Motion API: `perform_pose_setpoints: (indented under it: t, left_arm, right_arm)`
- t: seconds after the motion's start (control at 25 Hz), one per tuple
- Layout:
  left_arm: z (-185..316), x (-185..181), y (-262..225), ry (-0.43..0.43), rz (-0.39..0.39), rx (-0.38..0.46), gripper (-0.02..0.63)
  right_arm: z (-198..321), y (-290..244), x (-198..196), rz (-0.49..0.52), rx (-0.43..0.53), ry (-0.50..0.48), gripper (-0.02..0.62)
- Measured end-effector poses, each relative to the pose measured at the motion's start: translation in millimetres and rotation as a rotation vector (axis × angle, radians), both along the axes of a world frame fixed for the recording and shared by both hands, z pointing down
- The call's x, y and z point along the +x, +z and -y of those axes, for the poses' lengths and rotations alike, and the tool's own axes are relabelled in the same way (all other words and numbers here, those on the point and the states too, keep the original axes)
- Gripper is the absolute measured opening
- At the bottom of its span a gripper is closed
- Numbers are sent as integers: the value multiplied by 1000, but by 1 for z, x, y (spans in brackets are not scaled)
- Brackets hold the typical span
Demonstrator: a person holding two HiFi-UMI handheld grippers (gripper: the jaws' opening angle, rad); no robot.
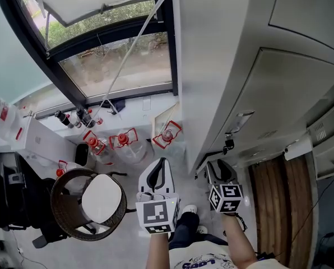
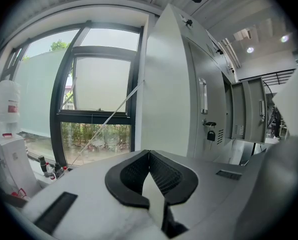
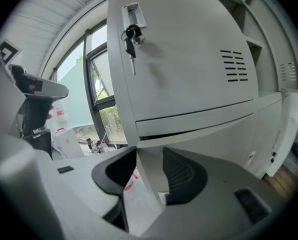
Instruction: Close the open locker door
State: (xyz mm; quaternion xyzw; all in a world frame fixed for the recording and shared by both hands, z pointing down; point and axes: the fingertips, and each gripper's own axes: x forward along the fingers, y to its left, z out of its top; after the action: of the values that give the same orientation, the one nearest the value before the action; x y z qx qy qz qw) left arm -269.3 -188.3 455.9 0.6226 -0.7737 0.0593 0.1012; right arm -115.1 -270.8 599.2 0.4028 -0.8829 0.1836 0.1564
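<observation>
Right claw [image 3: 150, 151]: jaws stand wide apart and grip nothing; only floor shows through the gap. It points toward the open locker door [image 3: 189, 69], sits lower than that door's bottom edge and is apart from it. Keys [image 3: 130, 36] hang from the lock near one vertical edge of the door. Vent slots [image 3: 235, 66] lie at the opposite side of its face. Beyond the door's far top corner a shelved compartment shows.

Left claw [image 2: 149, 153]: jaw tips meet, with nothing between them. It is held on the window side of the door, aimed at the locker bank's blank side panel [image 2: 164, 84], and touches nothing.

In the head view both claws hang in free air below the door, the right one nearer to it.

Open room: bare floor [image 1: 122, 240] lies on the window side of the door. Farther from the door on that side stand water jugs with red handles [image 1: 125, 142], a round wicker chair [image 1: 88, 203] and the window [image 1: 116, 66].
</observation>
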Motion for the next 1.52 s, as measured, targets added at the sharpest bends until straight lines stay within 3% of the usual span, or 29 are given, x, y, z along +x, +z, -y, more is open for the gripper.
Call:
perform_pose_setpoints:
  t: [0.32, 0.44, 1.52]
  left_arm:
    - [8, -12, 1, -19, -2, -4, 5]
    - [9, -12, 5, -13, -3, 1, 5]
    - [8, -9, -10, -25, 9, 26, 5]
  right_arm:
    - [13, 1, -7, -5, 14, 16, 161]
    - [21, 4, 0, -15, 14, 51, 95]
    - [19, -14, 6, -1, 46, 15, 97]
